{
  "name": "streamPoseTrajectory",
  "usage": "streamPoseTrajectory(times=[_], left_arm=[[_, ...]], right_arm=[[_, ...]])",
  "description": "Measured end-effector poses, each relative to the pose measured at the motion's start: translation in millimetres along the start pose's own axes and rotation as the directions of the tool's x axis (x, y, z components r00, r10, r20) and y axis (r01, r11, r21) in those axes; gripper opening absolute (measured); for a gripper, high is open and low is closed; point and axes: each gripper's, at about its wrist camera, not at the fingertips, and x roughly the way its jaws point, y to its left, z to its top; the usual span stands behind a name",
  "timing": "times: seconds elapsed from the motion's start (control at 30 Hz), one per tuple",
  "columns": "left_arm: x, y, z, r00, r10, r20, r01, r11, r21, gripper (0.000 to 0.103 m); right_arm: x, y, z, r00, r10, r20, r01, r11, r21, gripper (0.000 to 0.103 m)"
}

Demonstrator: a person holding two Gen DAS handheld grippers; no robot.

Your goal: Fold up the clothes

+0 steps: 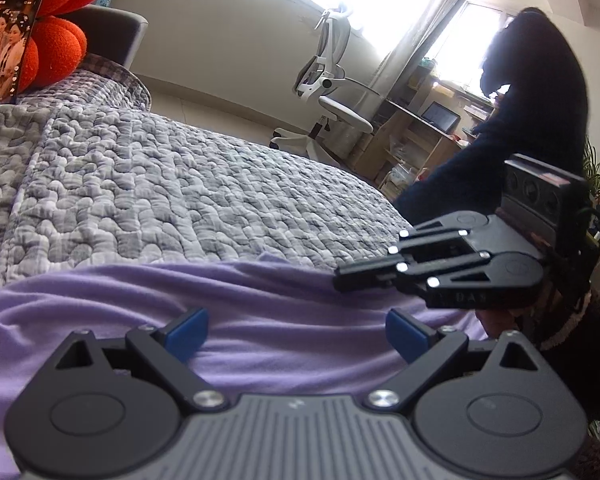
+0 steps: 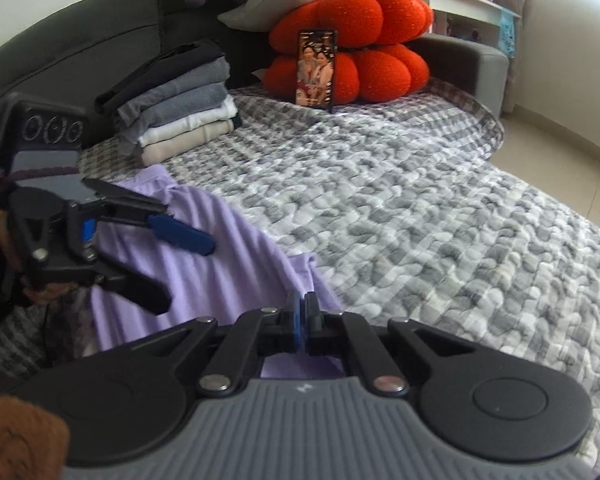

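Lilac garment (image 2: pixel 204 240) lies spread on the quilted bed (image 2: pixel 420 208), right gripper (image 2: pixel 300 312) pinching its edge, left gripper (image 1: pixel 296 334) spread above it; folded stack (image 2: pixel 180 120) waits behind, this one unfolded.

Legible text. In your left wrist view, the embossed letters "D A S" stand on the black underside of the right tool (image 1: pixel 342 282), just behind its linkage. A small pale logo mark sits on the grey ribbed body of each tool, too small for you to read. The phone (image 2: pixel 316 70), propped against the orange cushion (image 2: pixel 380 40), shows a screen with caption lines that are too blurred to make out.
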Motion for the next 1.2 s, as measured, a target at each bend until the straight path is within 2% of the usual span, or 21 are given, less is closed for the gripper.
streamPoseTrajectory(times=[0.2, 0.33, 0.43, 0.5, 0.53, 0.57, 0.8, 0.93, 1.0, 1.1, 1.2], left_arm=[[-1, 1, -1, 1.0, 0.002, -0.001, -0.002, 1.0, 0.01, 0.096], [-1, 1, -2, 1.0, 0.003, -0.002, -0.003, 1.0, 0.016, 0.096], [-2, 1, -3, 1.0, 0.004, -0.003, -0.004, 1.0, 0.021, 0.096], [-2, 1, -3, 1.0, 0.002, -0.006, -0.002, 0.999, 0.033, 0.096], [-3, 0, -3, 1.0, 0.001, -0.009, -0.001, 0.999, 0.04, 0.096], [-3, 0, -4, 1.0, -0.001, -0.011, 0.001, 0.999, 0.047, 0.096], [-8, -3, -11, 0.999, -0.017, -0.03, 0.02, 0.994, 0.106, 0.096], [-12, -7, -16, 0.999, -0.03, -0.044, 0.036, 0.989, 0.145, 0.096], [-13, -9, -19, 0.998, -0.037, -0.051, 0.045, 0.985, 0.164, 0.096], [-17, -11, -22, 0.997, -0.045, -0.062, 0.057, 0.98, 0.191, 0.096], [-17, -13, -23, 0.996, -0.049, -0.068, 0.062, 0.978, 0.198, 0.096]], right_arm=[[11, 4, -10, 0.997, 0.06, -0.054, -0.058, 0.998, 0.038, 0.002], [14, -21, -7, 0.989, 0.143, -0.034, -0.134, 0.973, 0.191, 0.014], [18, -42, -4, 0.977, 0.21, -0.022, -0.193, 0.931, 0.311, 0.016], [20, -54, -3, 0.967, 0.256, -0.009, -0.234, 0.895, 0.381, 0.032], [22, -59, -2, 0.959, 0.283, 0.004, -0.259, 0.874, 0.412, 0.045], [24, -63, 0, 0.951, 0.307, 0.014, -0.281, 0.852, 0.442, 0.047], [55, -86, 5, 0.891, 0.449, 0.074, -0.386, 0.661, 0.644, 0.046], [67, -90, 11, 0.867, 0.486, 0.111, -0.419, 0.59, 0.69, 0.046], [70, -92, 13, 0.864, 0.486, 0.132, -0.426, 0.564, 0.708, 0.046], [72, -95, 14, 0.871, 0.464, 0.161, -0.422, 0.539, 0.729, 0.046], [74, -98, 11, 0.898, 0.411, 0.16, -0.381, 0.542, 0.749, 0.023]])
